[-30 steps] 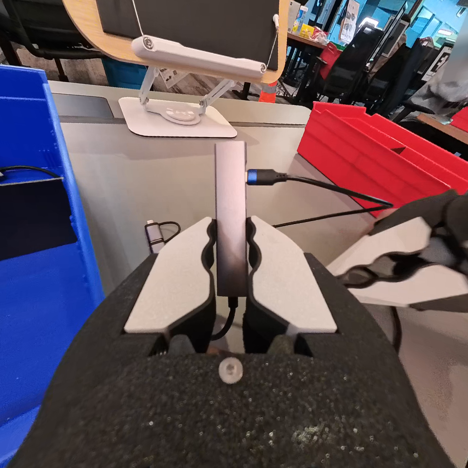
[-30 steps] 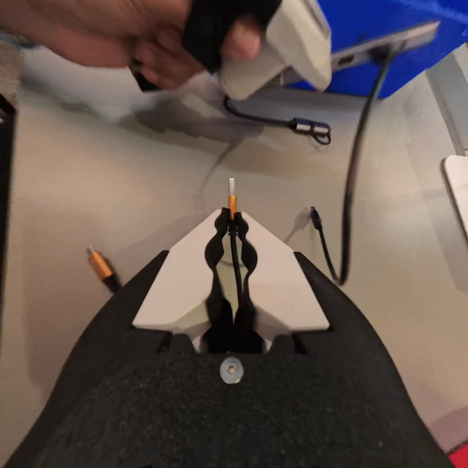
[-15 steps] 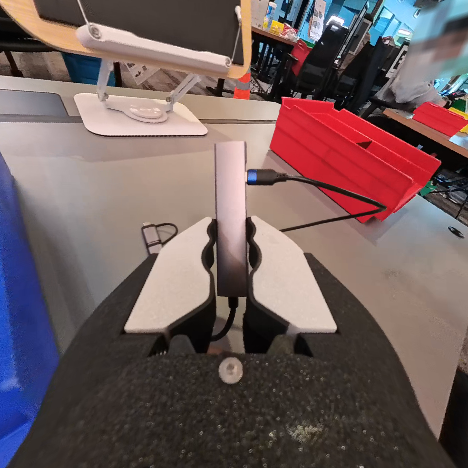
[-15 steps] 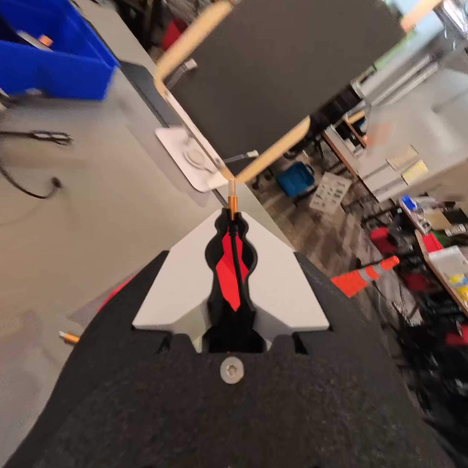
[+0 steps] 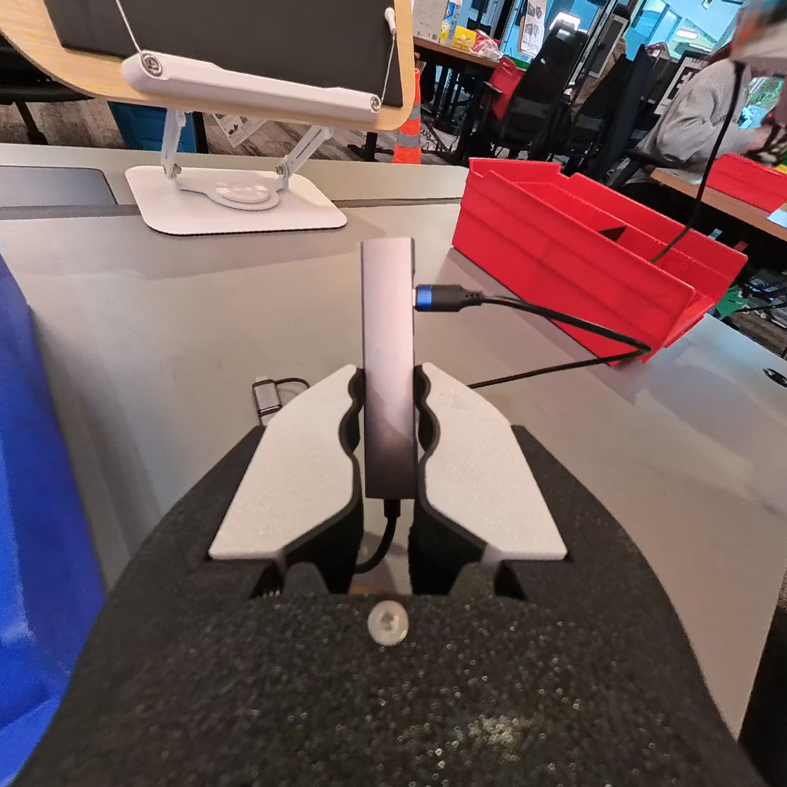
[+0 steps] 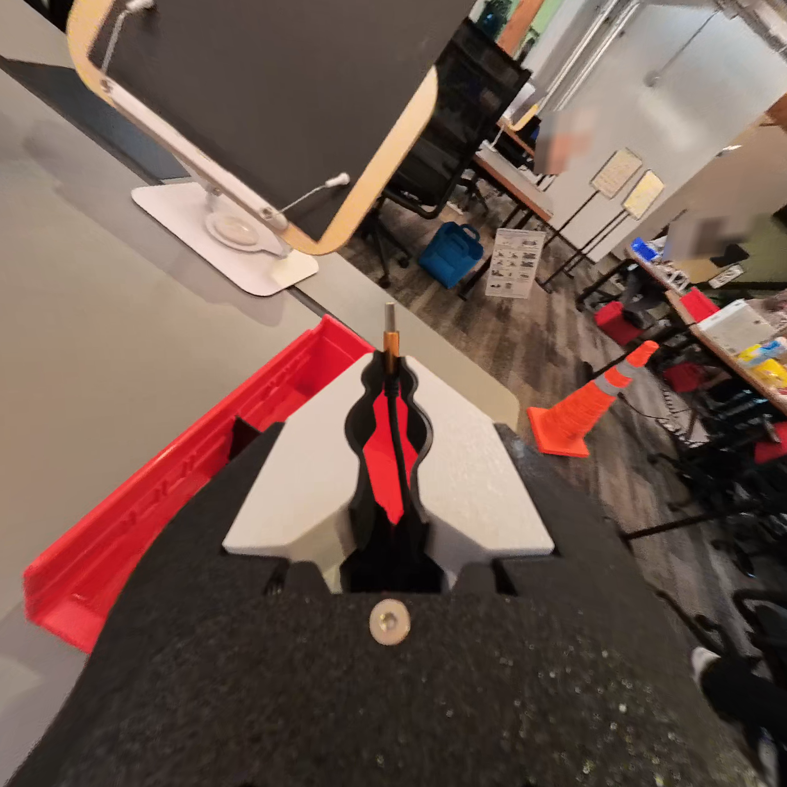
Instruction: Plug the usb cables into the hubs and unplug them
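My left gripper (image 5: 387, 374) is shut on a slim grey USB hub (image 5: 387, 340) and holds it upright above the table. A black cable with a blue-ringed plug (image 5: 438, 294) sits in the hub's right side. The hub's own short lead ends in a grey connector (image 5: 266, 400) lying on the table. My right gripper (image 6: 389, 362) is shut on an orange-collared USB plug (image 6: 390, 336), metal tip pointing forward, its black cable running back between the fingers. It is lifted over the red bin (image 6: 179, 460). The hub does not show in the right wrist view.
A red bin (image 5: 575, 259) lies on the grey table (image 5: 170, 319) at the right. A blue bin (image 5: 38, 468) stands at the left. A white stand with a wood-rimmed board (image 5: 238, 200) is at the back. An orange cone (image 6: 583, 404) is on the floor.
My right gripper swung up and away from the table with the orange plug and now faces the room. My left gripper turned a little, holding the hub; the right gripper left its view.
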{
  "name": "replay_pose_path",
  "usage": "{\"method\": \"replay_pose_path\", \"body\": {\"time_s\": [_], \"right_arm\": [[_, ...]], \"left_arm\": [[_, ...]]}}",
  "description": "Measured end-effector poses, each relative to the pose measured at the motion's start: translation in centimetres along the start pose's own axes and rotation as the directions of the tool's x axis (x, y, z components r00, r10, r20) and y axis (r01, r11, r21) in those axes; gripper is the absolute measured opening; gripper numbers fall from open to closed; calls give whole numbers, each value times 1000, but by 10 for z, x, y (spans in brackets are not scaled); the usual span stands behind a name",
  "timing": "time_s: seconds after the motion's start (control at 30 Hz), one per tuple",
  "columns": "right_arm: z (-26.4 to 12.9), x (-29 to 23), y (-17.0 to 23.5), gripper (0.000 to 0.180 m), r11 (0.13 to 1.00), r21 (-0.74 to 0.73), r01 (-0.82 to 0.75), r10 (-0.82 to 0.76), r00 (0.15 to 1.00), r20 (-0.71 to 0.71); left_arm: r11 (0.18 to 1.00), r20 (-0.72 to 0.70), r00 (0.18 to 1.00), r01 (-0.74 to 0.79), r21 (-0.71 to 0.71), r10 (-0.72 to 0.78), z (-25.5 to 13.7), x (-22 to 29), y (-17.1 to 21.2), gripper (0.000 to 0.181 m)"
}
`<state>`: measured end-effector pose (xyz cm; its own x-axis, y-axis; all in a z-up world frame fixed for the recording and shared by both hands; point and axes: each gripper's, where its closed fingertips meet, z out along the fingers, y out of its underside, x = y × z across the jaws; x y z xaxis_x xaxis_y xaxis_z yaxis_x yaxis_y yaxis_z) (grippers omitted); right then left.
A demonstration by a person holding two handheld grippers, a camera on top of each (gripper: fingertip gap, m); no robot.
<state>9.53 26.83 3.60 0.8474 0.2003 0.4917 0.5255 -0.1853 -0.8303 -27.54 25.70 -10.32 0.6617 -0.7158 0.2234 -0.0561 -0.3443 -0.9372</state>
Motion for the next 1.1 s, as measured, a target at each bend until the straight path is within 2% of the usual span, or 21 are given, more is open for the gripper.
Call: {"method": "replay_pose_path", "body": {"time_s": [0.07,0.13,0.17,0.2,0.3,0.37,0.43,0.47,0.53,0.63,0.7,0.77,0.83,0.93,1.03,1.1], "right_arm": [[6,-17,13,6,998,-60,-1,8,994,108],[13,-35,40,6,988,-140,67,-40,982,187],[15,-51,59,6,974,-199,112,-52,958,284],[15,-66,81,6,951,-268,157,-45,924,380],[16,-93,136,6,872,-404,278,-22,844,535],[18,-109,162,7,825,-475,306,41,806,591],[21,-111,177,27,783,-523,336,48,806,590],[22,-107,175,33,780,-530,332,33,824,566],[21,-99,148,35,836,-484,258,24,864,503],[4,-94,71,34,945,-318,72,51,930,364],[-19,-127,4,34,993,-99,-64,100,905,413],[-39,-186,-49,30,986,98,-136,67,855,514],[-41,-242,-67,31,987,134,-87,1,842,539],[-28,-281,-77,26,967,239,94,-182,906,382],[-15,-315,-62,32,923,219,315,-372,875,309],[-10,-326,-55,30,896,218,386,-436,858,273]], "left_arm": [[1000,-6,1000,3,-6,-3,1,0,1,22],[1000,-11,1000,3,-12,-3,2,1,3,22],[1000,-15,1000,2,-15,-2,2,2,4,22],[1000,-18,1000,1,-18,-2,3,2,4,22],[1000,-24,1000,1,-20,-1,4,4,5,22],[1000,-26,1000,-5,-19,5,5,6,5,22],[1000,-24,1000,-16,-16,16,5,9,5,22],[1000,-19,1000,-23,-13,23,5,9,4,22],[999,-9,999,-37,0,37,3,11,3,22],[998,7,998,-57,31,57,0,13,-2,22],[997,7,998,-70,45,70,0,18,-3,22],[995,-3,996,-86,46,86,2,24,-3,22],[993,-15,993,-116,27,116,4,33,1,22],[983,-6,983,-183,-14,183,8,42,6,22],[974,-18,974,-225,-29,224,8,52,9,22],[969,-19,969,-246,-36,245,8,56,10,22]]}}
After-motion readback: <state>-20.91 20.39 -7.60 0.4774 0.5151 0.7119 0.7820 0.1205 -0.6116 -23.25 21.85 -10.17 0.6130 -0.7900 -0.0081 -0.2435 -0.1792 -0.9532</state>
